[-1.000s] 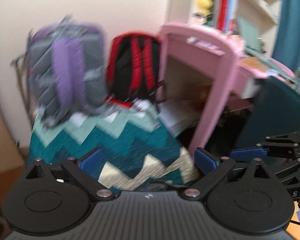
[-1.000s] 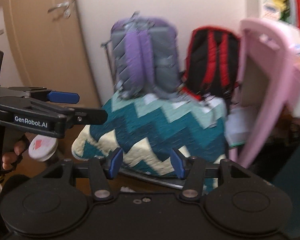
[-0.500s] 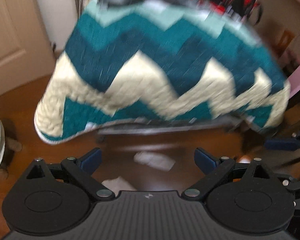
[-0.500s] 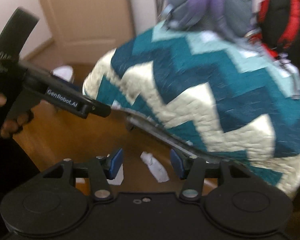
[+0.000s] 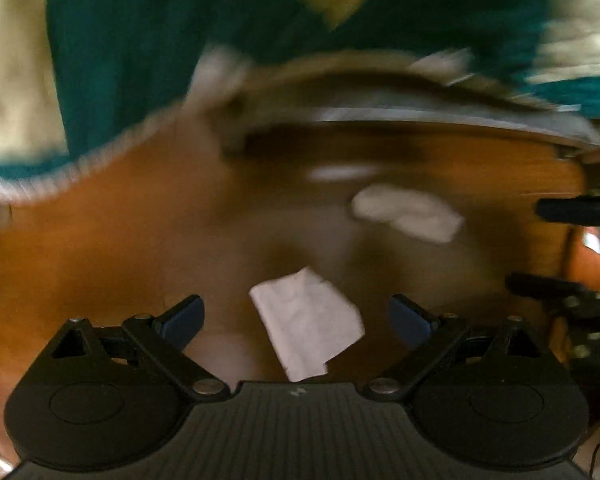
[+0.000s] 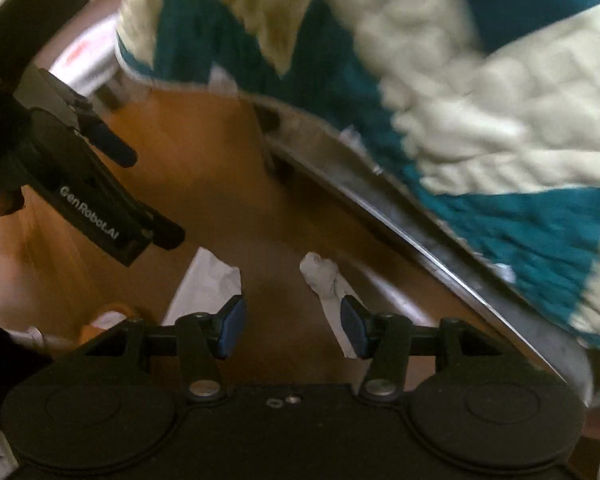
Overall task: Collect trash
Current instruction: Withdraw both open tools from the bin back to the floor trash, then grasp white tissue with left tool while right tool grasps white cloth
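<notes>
Two crumpled white papers lie on the wooden floor. In the left wrist view the flat paper point(image 5: 308, 320) sits between the open fingers of my left gripper point(image 5: 296, 320), and the twisted paper point(image 5: 408, 212) lies farther off to the right. In the right wrist view the twisted paper point(image 6: 328, 284) lies just ahead of my open right gripper point(image 6: 290, 326), by its right finger, and the flat paper point(image 6: 208, 284) is at the left finger. The left gripper point(image 6: 140, 200) hangs above the flat paper there. The right gripper's fingers point(image 5: 572, 210) show at the left view's right edge.
A teal and cream zigzag quilt point(image 6: 480, 100) hangs over a low metal frame rail point(image 6: 380, 200) just beyond the papers; it also shows in the left wrist view point(image 5: 140, 60). The wooden floor point(image 5: 120, 248) spreads to the left.
Both grippers have tilted down from the backpacks and quilt toward the floor and come closer to the two papers. Both stay open.
</notes>
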The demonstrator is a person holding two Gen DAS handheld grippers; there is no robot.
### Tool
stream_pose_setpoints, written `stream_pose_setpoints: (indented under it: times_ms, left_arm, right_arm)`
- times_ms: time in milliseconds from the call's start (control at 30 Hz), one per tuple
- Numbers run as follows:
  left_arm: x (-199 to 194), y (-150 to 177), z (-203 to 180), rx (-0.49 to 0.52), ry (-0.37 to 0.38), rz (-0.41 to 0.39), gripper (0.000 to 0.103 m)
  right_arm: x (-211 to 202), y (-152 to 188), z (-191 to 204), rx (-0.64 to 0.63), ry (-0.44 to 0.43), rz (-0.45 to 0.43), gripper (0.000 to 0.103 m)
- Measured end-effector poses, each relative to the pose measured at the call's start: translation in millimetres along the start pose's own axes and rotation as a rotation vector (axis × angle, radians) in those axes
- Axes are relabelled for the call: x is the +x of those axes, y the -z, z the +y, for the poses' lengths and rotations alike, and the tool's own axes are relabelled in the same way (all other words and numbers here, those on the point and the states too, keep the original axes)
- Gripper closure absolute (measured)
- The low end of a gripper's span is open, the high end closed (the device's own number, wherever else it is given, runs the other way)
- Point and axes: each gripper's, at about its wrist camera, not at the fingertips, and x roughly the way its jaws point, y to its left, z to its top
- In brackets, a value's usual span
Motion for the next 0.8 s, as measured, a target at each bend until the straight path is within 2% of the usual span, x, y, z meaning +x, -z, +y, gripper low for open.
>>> stream_pose_setpoints:
  times_ms: [133, 200, 333, 567, 700, 800]
  left_arm:
    - [60, 2, 28, -0.076, -0.009, 0.068, 0.004]
    - [90, 7, 39, -0.130, 0.010, 0.098, 0.005]
    - [130, 18, 40, -0.168, 0.041, 0.137, 0.005]
    - [159, 29, 31, -0.151, 0.050, 0.145, 0.005]
    - [169, 31, 24, -0.136, 0.043, 0.150, 0.018]
    - [169, 32, 20, -0.120, 0.022, 0.135, 0.020]
  right_arm:
    - [50, -8, -8, 0.007, -0.014, 0.073, 0.050]
    - [74, -11, -9, 0.004, -0.014, 0.100, 0.050]
    - [107, -14, -10, -0.018, -0.008, 0.130, 0.050]
    - [155, -16, -7, -0.091, 0.021, 0.159, 0.050]
    - [173, -19, -6, -0.099, 0.029, 0.169, 0.050]
    - [182, -19, -8, -0.089, 0.032, 0.176, 0.051]
